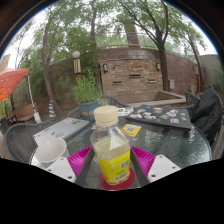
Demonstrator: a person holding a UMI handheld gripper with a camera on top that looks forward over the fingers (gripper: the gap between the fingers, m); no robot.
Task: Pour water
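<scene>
The tongs [112, 160] were seen pinching a clear plastic bottle with a yellow label and pale cap [110, 145], both magenta pads [80, 159] pressed against its sides. The bottle was held upright, between the pads, over a round glass tabletop [170, 145]. Just beside the left pad, a white paper cup [49, 151] was standing open-mouthed on the tabletop; it was probably the target, though its contents could not be made out. Farther off, a small yellow object [131, 130] and a dark tray of small pieces [160, 116] were set near the far rim. Beyond, a brick structure [130, 72] was visible. The cap appeared still fitted, so it would need removing; tilting should be done slowly, mouth centred over the cup.
</scene>
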